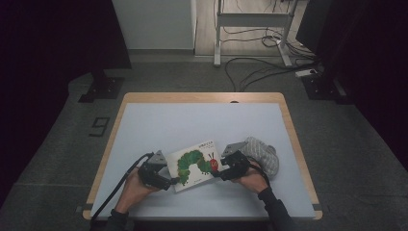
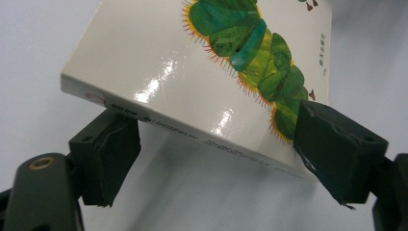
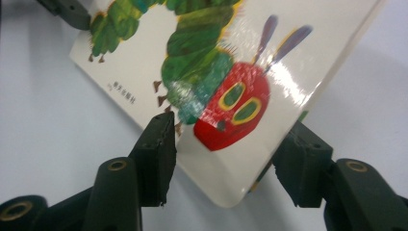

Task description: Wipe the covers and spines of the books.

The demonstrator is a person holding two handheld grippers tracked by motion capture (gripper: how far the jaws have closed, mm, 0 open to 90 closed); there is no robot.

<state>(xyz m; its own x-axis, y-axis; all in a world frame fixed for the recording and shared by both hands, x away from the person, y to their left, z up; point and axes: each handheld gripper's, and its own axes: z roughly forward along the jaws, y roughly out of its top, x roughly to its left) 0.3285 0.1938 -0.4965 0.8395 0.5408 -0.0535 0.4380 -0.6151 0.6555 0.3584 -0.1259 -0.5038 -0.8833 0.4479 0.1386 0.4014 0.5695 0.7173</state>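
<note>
A white picture book (image 1: 192, 166) with a green caterpillar on its cover sits at the table's near middle, tilted, with a shadow under it. My left gripper (image 1: 172, 182) is at its near left corner. In the left gripper view the jaws stand wide apart around the spine edge of the book (image 2: 159, 62): one under it, the other over the cover. My right gripper (image 1: 217, 172) is at the book's right corner. There too the jaws are wide apart around the book (image 3: 269, 53), one over the cover and one behind it.
A grey knitted cloth (image 1: 262, 153) lies bunched just right of the right hand. The pale blue table top (image 1: 192, 120) has a wooden rim. Cables and a desk frame (image 1: 250, 19) are on the floor beyond.
</note>
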